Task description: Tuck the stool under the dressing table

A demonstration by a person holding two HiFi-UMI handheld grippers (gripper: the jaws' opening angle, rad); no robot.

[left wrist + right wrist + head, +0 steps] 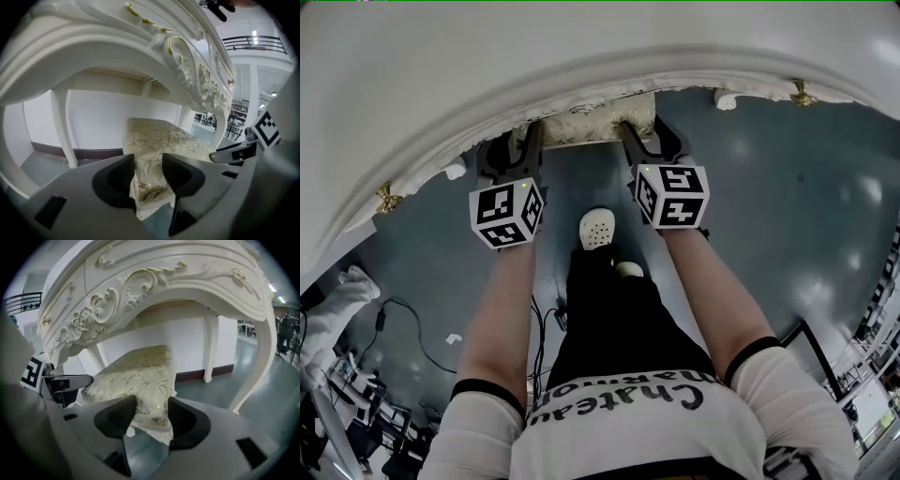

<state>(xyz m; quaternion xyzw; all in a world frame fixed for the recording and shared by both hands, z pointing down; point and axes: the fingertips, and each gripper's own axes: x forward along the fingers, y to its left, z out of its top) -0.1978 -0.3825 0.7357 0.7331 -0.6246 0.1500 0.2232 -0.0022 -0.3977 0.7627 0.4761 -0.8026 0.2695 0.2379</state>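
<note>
The left gripper (148, 165) and the right gripper (152, 408) each clamp a near corner of the gold-patterned stool (592, 124), with their jaws part-open around its cushion. The stool sits largely beneath the front edge of the white dressing table (487, 75).

Large lab-like hall, not home: glossy grey-blue floor (769, 187) around ornate white carved dressing table (154, 282); black cables (412, 314) loose alongside; dark storage racks (234, 122), black mezzanine railing (253, 41) beyond.

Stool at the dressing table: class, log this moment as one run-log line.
left gripper: jaws shut on stool corner | right gripper: jaws shut on other corner | stool: partly under dressing table, near edge showing
</note>
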